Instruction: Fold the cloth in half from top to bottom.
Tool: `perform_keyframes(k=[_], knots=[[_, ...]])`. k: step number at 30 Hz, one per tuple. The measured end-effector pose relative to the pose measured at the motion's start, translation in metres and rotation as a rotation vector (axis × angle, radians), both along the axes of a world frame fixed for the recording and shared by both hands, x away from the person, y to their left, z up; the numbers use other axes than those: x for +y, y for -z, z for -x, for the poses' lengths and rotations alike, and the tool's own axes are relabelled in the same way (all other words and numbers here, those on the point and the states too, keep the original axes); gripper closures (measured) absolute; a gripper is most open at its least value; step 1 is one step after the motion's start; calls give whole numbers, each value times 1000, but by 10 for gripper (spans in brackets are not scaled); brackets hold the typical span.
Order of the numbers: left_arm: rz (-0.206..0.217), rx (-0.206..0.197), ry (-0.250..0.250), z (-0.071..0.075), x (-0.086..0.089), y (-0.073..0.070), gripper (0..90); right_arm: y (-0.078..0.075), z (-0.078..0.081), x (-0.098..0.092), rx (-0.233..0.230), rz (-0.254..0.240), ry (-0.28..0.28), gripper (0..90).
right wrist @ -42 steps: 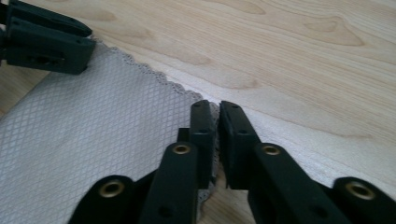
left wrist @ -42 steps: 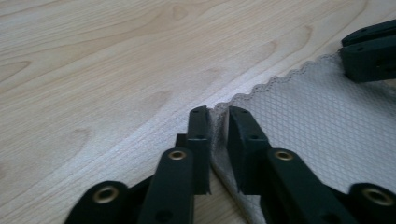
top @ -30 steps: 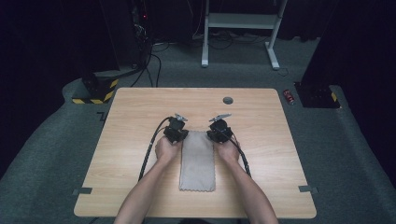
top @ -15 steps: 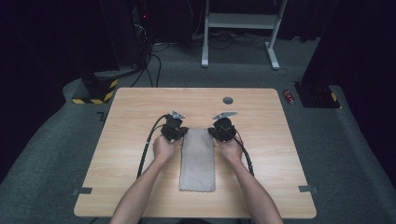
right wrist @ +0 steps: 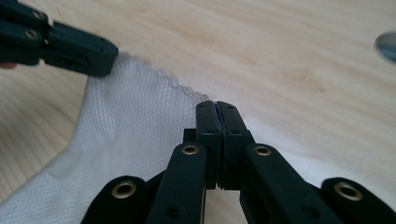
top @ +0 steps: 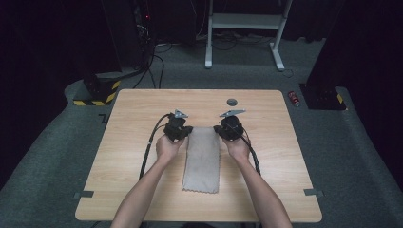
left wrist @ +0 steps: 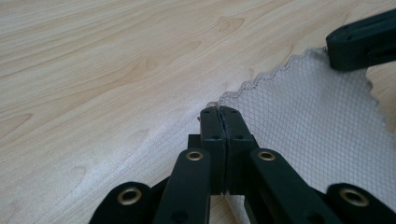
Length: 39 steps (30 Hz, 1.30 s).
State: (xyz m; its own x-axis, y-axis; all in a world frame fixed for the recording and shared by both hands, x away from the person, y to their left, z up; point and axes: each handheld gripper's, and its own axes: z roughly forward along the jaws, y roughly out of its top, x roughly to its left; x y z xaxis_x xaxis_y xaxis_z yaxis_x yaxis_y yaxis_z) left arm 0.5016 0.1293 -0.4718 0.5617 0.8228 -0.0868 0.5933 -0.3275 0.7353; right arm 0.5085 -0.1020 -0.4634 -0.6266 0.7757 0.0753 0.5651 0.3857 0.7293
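Grey scalloped cloth [top: 201, 159] lengthwise on table, far corners pinched.

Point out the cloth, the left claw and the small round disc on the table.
cloth [top: 201, 164], high view, middle of the flat fabric
left claw [left wrist: 219, 112], left gripper view, closed tips at the cloth's corner
round disc [top: 232, 101], high view, its centre

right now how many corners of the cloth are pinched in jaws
2. The left gripper is shut on the far left corner of the cloth, the right gripper on its far right corner. The two near corners lie free on the table.
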Motion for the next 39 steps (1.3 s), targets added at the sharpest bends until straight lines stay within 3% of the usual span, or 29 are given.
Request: perform_keyframes(k=[9,16,18,22,30,39], knots=[[24,4,-13,-15,0,-11,891,-15,-15,1,-9,26,8,890],[101,-14,-46,-27,7,-38,892,-39,-27,3,-49,18,20,890],[83,-30,-38,-24,7,-41,892,-44,-26,1,-62,-4,18,890],[51,-37,-17,-17,4,-37,892,-40,-20,1,-57,5,3,890],[42,-21,3,-10,3,-29,892,-33,-10,-3,-58,-5,-21,890],[24,-2,30,-4,1,-18,892,-17,-3,-7,-26,-12,-23,890]])
